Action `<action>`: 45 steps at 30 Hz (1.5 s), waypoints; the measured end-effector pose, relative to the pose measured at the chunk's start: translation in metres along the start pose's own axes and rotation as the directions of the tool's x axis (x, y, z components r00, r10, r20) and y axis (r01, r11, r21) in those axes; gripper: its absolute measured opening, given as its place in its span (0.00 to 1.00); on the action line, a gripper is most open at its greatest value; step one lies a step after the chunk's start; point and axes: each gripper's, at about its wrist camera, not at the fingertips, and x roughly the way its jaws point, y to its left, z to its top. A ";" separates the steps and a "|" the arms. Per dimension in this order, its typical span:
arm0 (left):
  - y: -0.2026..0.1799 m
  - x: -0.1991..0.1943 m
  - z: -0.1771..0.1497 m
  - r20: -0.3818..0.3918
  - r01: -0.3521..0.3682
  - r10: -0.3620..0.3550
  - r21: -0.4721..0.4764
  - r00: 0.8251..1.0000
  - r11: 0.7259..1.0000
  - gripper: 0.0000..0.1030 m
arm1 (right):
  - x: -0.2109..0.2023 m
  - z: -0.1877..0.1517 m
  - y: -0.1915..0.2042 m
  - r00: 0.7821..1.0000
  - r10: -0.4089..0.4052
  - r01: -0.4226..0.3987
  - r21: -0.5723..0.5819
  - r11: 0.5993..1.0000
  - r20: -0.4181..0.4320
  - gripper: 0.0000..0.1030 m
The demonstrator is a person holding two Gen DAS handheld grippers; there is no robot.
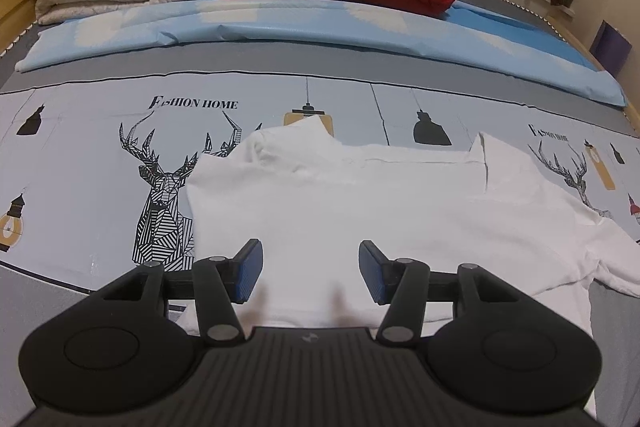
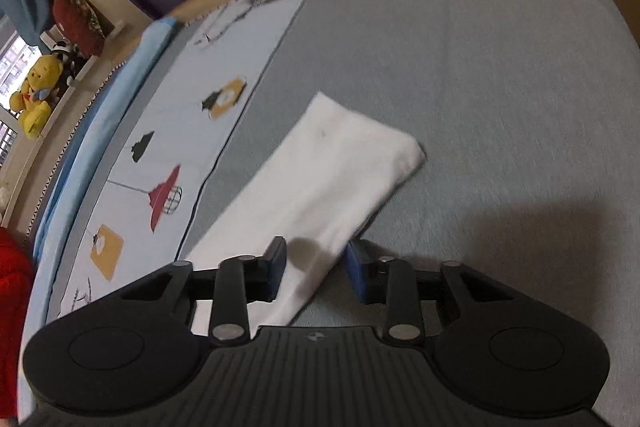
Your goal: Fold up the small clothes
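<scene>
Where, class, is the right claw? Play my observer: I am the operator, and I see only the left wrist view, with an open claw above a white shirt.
Observer: The right claw is low over a white strip of cloth, with one pad on each side of it.
Operator: Is it pinching that cloth?
Observer: The cloth fills the gap between the pads, but the picture is blurred there, so I cannot tell whether it is pinched.
Operator: Where does the strip end?
Observer: Its far end lies flat on the plain grey sheet, beside the printed panel and off it.
</scene>
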 end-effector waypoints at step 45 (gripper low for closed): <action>0.109 0.089 -0.008 -0.075 0.175 -0.258 -0.555 0.963 0.813 0.31 | -0.092 -0.295 0.279 0.831 0.223 -0.499 -0.504 0.705 -0.510 0.36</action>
